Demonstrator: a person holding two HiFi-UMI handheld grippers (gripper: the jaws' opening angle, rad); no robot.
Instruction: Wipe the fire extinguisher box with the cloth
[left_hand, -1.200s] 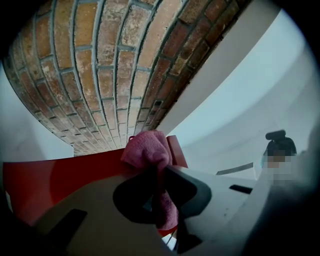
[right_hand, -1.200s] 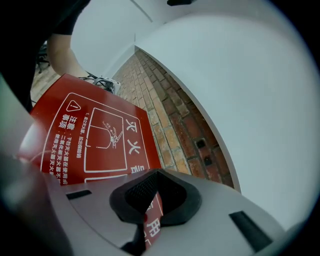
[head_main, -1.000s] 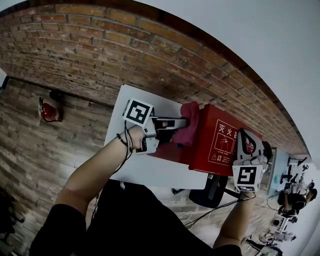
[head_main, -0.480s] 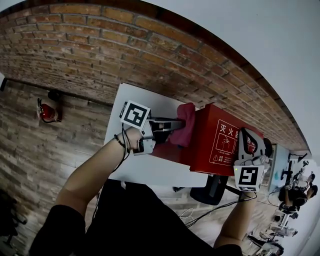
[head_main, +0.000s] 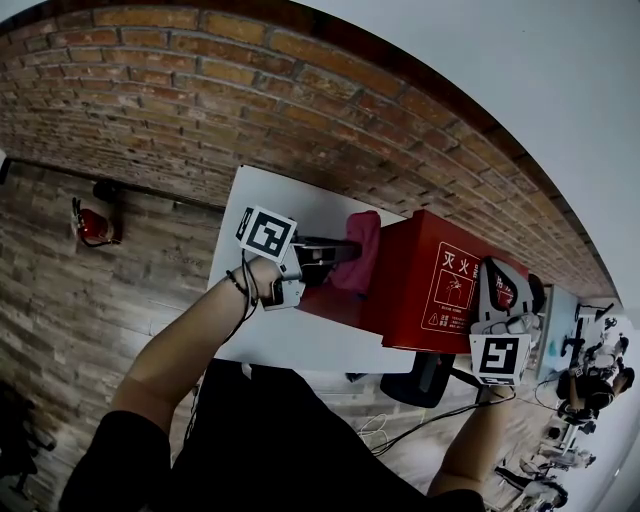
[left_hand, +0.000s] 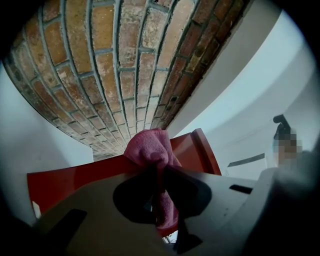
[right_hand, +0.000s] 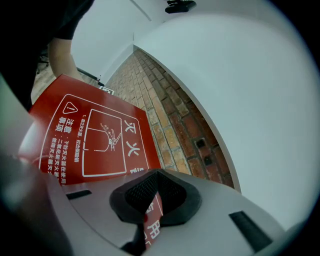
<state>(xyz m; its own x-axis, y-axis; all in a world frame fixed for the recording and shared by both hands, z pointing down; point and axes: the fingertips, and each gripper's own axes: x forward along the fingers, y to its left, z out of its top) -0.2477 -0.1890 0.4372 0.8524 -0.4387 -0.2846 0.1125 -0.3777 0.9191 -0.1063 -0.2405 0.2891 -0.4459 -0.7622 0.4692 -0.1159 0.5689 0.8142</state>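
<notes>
Now the left gripper (left_hand: 157, 175) clamps the pink cloth (left_hand: 150, 147) in its jaws against the red box (head_main: 420, 290) on the table (head_main: 290, 345); the right gripper (right_hand: 150, 205) has its jaws clamped on the box's edge.

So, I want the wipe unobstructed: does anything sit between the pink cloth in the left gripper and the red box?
Nothing visible. The left gripper is shut on the cloth, which seems to lie against the edge of the box; the right gripper clamps its other end.
</notes>
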